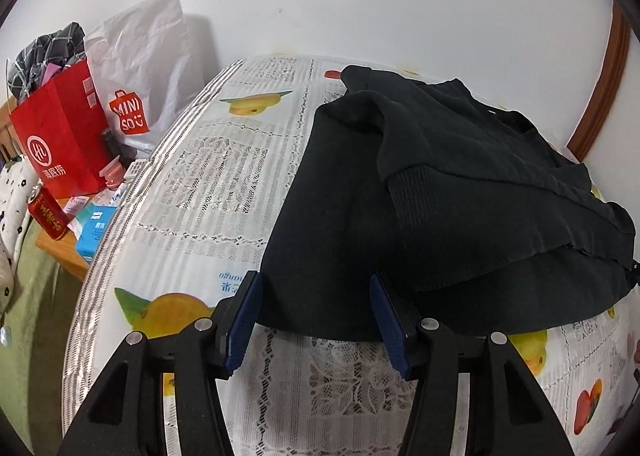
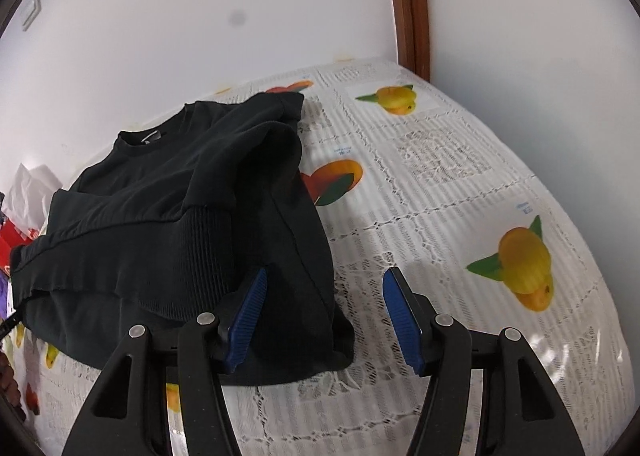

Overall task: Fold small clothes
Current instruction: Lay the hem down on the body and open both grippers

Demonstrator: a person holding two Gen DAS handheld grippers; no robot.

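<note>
Sweater (image 1: pixel 460 192), black, ribbed-hemmed, lies rumpled on lace-patterned tablecloth (image 1: pixel 224 192).

White bag (image 1: pixel 136 68) reads "MINISO"; red bag (image 1: pixel 66 136) "HL"

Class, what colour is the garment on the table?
Black sweater, clearest in the right wrist view.

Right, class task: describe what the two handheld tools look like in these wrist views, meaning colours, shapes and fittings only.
The left tool and the right tool look the same. Each has two flat, ribbed blue fingertips mounted on matte black angular link arms with triangular cut-outs. Round silver pivot bolts join the links. No cables, markings or sleeves show.
</note>
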